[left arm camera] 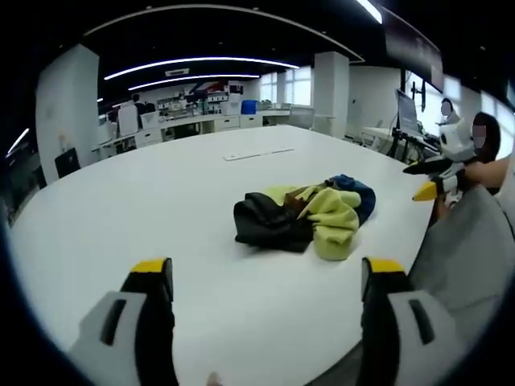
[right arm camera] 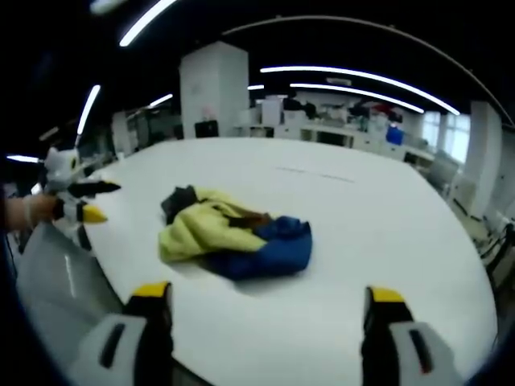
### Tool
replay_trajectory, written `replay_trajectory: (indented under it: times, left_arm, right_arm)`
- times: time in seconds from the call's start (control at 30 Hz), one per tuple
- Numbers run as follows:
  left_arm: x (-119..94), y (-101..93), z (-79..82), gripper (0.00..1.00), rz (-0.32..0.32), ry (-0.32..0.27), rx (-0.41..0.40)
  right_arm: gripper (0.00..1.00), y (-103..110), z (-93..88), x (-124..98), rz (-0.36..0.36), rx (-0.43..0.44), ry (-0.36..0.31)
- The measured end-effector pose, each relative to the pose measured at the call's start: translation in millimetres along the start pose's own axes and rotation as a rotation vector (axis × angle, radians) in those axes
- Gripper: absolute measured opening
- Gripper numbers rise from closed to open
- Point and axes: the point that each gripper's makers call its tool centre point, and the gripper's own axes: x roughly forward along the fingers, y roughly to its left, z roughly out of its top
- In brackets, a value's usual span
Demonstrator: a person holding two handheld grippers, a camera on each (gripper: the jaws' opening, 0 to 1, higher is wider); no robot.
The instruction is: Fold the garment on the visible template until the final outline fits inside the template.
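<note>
A large white table point(left arm camera: 161, 209) carries a crumpled garment point(left arm camera: 310, 215), bunched in a heap of yellow-green, black and blue cloth. It lies toward the table's near edge, well in from the far edge, with bare white surface all around it. No marked template outline can be made out on the table.

The left gripper point(left arm camera: 269, 281) hangs over the near edge with its yellow-tipped jaws spread wide and nothing between them. The right gripper point(right arm camera: 265, 301) does the same from the other side of the heap, jaws apart and empty. Each gripper also appears small at the side of the other's view, held in a person's hand point(right arm camera: 28, 211).

The garment looks light, soft and limp, likely to sag and slide on the smooth top. A free hem or corner at the heap's outer folds seems the best hold, though no clear edge shows yet.
</note>
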Motion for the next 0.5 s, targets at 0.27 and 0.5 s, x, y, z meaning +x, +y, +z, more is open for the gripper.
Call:
replay_trajectory:
  times: [0.27,0.5]
  left_arm:
    - [0.3,1.0,-1.8,0.94,0.001,0.006,0.000]
    - [1.0,-0.6,-1.8,0.94,-0.001,0.011,0.007]
  right_arm:
    - [0.96,0.4,-0.9,0.4,0.004,0.004,0.007]
    - [0.97,0.0,-1.4,1.5,0.004,0.004,0.009]
